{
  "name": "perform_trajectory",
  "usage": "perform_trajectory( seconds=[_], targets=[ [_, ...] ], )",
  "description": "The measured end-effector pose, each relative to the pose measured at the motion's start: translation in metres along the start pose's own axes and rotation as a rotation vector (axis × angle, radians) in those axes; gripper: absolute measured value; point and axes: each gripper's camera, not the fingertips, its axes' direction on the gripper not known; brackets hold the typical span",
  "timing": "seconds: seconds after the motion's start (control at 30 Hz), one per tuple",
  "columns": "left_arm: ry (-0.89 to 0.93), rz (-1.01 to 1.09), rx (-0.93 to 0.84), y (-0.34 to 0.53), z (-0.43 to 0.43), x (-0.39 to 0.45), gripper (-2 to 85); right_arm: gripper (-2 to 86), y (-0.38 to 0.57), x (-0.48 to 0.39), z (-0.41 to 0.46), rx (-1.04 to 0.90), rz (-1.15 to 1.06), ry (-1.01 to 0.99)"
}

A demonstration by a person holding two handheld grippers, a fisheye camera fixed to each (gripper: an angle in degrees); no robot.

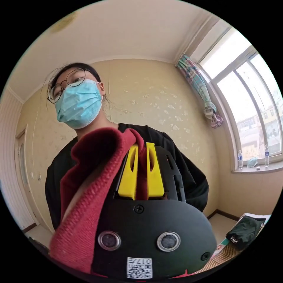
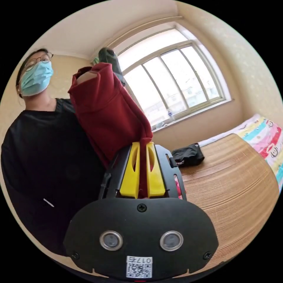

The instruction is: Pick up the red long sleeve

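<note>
The red long sleeve (image 1: 85,188) is a thick knitted garment held up in the air in front of a person in a black top. In the left gripper view my left gripper (image 1: 142,146) has its yellow jaws shut on a fold of the red cloth, which spills down the left side of the gripper body. In the right gripper view my right gripper (image 2: 143,144) is shut on another edge of the red long sleeve (image 2: 109,115), which rises up and left to the other gripper (image 2: 109,60) high near the window.
A woven mat covers the bed (image 2: 235,188), with a colourful sheet (image 2: 265,138) at its far side. A folded black garment (image 2: 188,154) lies on the mat near the window wall. The window sill (image 1: 259,168) carries bottles; a bunched curtain (image 1: 200,88) hangs beside it.
</note>
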Motion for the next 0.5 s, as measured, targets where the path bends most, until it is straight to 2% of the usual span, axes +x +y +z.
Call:
perform_trajectory(
  seconds=[0.07,0.17,0.23,0.3,0.37,0.5],
  targets=[
    [-0.123,0.003,-0.041,-0.013,-0.003,0.021,5.2,3.7,0.016,0.004,-0.068,0.212,0.123,0.110],
    [-0.496,-0.042,-0.129,-0.040,-0.008,0.070,5.4,3.5,0.034,-0.027,-0.159,0.539,0.104,0.184],
    [-0.852,-0.072,-0.123,-0.061,-0.009,0.111,5.5,3.4,0.032,-0.057,-0.194,0.597,0.064,0.283],
    [-1.044,-0.118,-0.059,-0.075,-0.013,0.126,5.4,3.3,0.032,-0.090,-0.223,0.685,-0.019,0.309],
    [-1.130,-0.165,0.006,-0.087,-0.019,0.131,5.2,3.3,0.037,-0.127,-0.254,0.804,-0.174,0.211],
    [-1.361,-0.186,0.051,-0.106,-0.007,0.139,4.8,3.4,0.034,-0.180,-0.272,0.849,-0.363,0.167]
  ],
)
